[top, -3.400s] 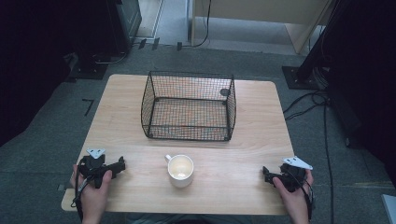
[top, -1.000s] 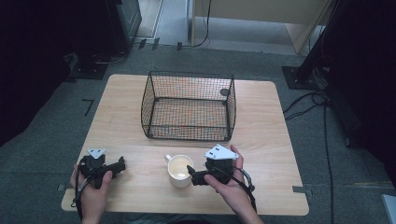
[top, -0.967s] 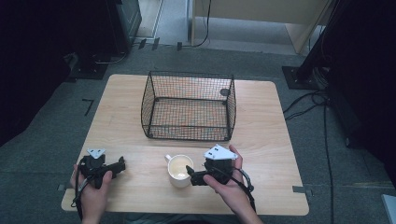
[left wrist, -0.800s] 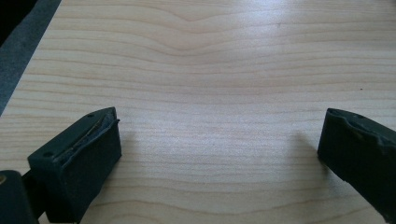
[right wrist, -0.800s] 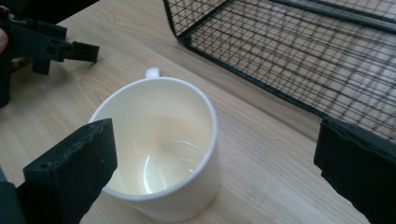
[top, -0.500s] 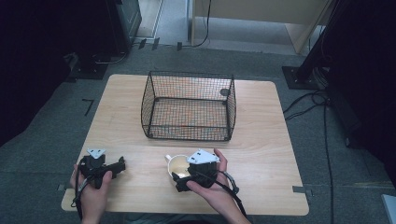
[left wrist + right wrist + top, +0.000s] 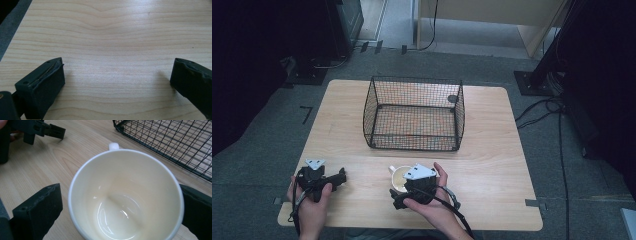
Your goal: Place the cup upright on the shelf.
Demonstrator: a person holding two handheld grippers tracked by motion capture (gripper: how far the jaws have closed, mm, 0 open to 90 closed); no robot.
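The right gripper stood with its jaws apart on either side of the empty cup, not yet clamped. The cup sat on the table, outside the wire basket; lifting it was, by the look of things, still ahead. The left gripper rested aside, jaws wide over bare wood.

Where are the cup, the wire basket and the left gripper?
cup (image 7: pixel 125 202), right gripper view, inside wall of the bowl
wire basket (image 7: pixel 414 145), high view, near mesh wall
left gripper (image 7: pixel 343 175), high view, between its fingers
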